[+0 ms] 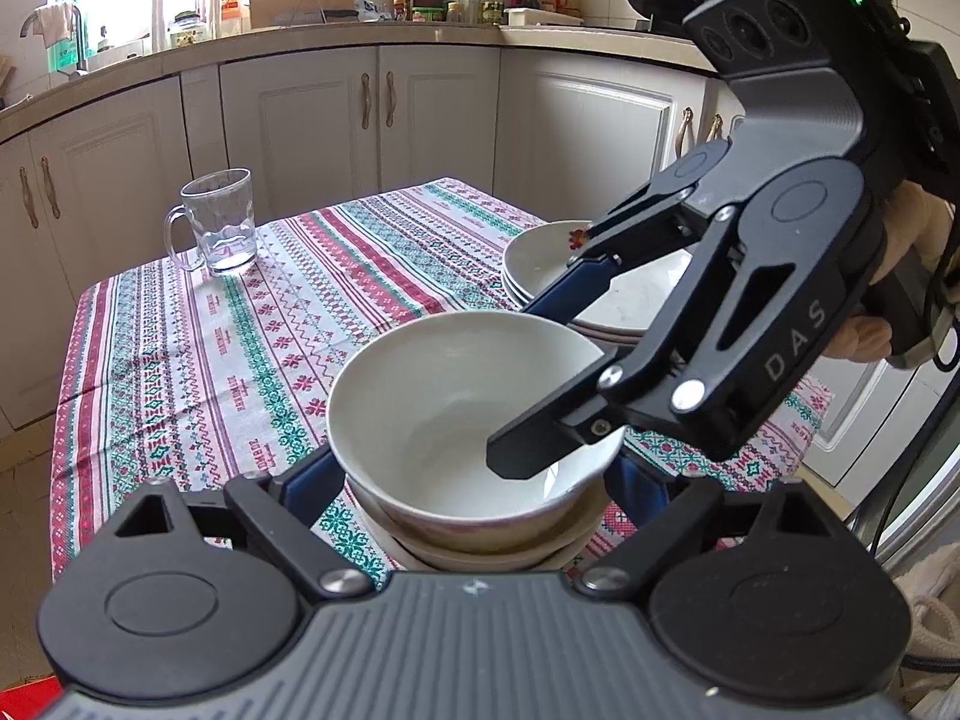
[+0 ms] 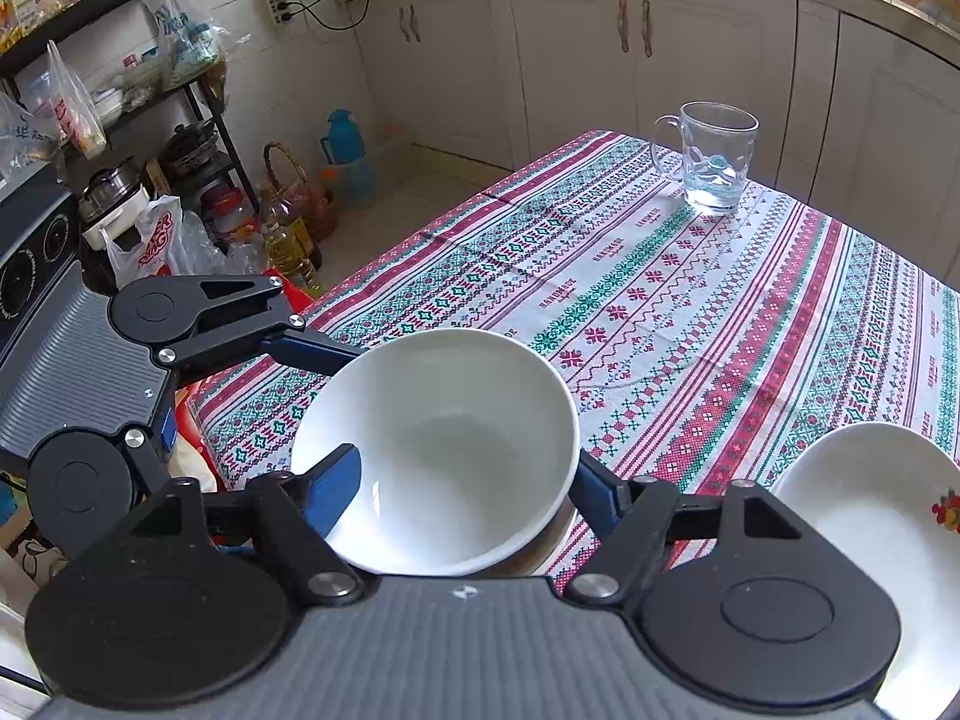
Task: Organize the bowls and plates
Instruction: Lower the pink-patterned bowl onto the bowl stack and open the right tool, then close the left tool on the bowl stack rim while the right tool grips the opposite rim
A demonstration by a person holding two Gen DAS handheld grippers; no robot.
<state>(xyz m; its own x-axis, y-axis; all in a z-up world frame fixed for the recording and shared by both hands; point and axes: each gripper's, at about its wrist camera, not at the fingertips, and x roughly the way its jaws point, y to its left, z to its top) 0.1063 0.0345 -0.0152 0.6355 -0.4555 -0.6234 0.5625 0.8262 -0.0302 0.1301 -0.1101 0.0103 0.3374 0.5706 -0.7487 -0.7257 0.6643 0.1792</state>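
Observation:
A white bowl (image 1: 456, 414) sits on top of a small stack of bowls (image 1: 480, 546) near the front edge of the table; it also shows in the right wrist view (image 2: 444, 450). My left gripper (image 1: 474, 480) is open, its blue fingers on either side of the stack. My right gripper (image 2: 468, 486) is open wide, one finger (image 1: 528, 450) over the bowl's inside, the other outside its rim. A stack of white plates (image 1: 540, 258) with a flower mark lies behind to the right, and also shows in the right wrist view (image 2: 870, 516).
A glass mug (image 1: 219, 222) with a little water stands at the far left corner of the patterned tablecloth (image 1: 240, 330). White cabinets surround the table. A cluttered rack (image 2: 120, 90), bottles and bags stand on the floor beside the table.

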